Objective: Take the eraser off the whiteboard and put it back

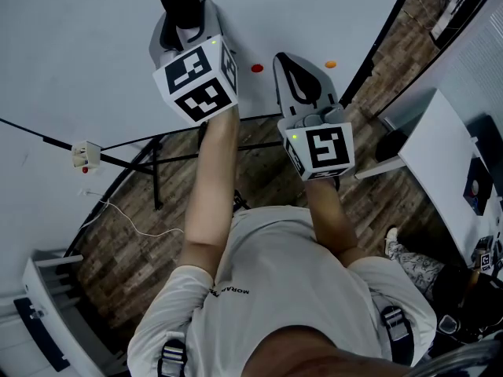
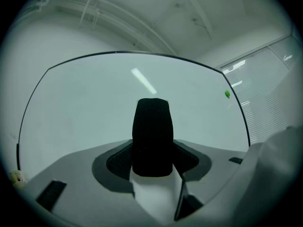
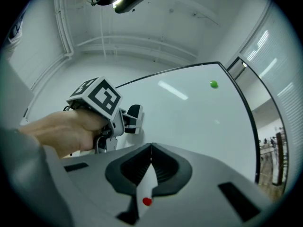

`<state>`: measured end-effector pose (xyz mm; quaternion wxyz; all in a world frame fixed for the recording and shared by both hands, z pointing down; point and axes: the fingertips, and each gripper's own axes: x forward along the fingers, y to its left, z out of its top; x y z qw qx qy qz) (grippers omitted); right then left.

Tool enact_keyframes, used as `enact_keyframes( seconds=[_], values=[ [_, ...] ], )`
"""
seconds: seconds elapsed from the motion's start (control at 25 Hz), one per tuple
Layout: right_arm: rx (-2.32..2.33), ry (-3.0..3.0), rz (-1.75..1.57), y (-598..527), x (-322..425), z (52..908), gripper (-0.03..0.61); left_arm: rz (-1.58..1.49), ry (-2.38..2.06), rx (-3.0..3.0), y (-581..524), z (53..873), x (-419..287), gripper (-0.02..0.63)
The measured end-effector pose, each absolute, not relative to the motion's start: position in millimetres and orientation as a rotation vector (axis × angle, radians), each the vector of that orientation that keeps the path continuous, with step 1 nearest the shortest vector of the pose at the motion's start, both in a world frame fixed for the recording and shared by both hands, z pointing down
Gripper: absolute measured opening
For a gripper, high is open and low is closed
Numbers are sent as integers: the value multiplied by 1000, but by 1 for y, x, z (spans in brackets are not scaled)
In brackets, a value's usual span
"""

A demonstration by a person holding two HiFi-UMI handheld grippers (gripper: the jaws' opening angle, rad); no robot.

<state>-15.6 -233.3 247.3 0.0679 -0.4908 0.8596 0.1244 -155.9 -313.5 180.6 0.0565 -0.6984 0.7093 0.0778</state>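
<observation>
Both arms reach up mid-frame. The right gripper (image 1: 299, 73), center right, has its jaws pressed together with nothing in them. The left gripper (image 1: 187, 23), top center, is pinching the black eraser (image 2: 151, 136) upright, right up by the whiteboard (image 1: 94, 45). Can't tell if it touches. A red dot (image 1: 257, 68) and an orange dot (image 1: 330, 64) sit on the board to its right.

Overhead, the head camera looks steeply down at the whiteboard (image 1: 78, 38). Each gripper camera rides close behind its own jaws, tilted slightly upward, facing that same board.
</observation>
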Motion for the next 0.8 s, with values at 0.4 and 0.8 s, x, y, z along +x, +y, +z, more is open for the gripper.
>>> enact_keyframes(
  seconds=[0.4, 0.8],
  values=[
    [-1483, 2583, 374, -232, -12, 247, 12, 169, 2185, -2094, -314, 179, -155, 236],
    [-1475, 2581, 374, -231, -10, 245, 12, 169, 2197, -2101, -316, 177, -153, 236]
  ],
)
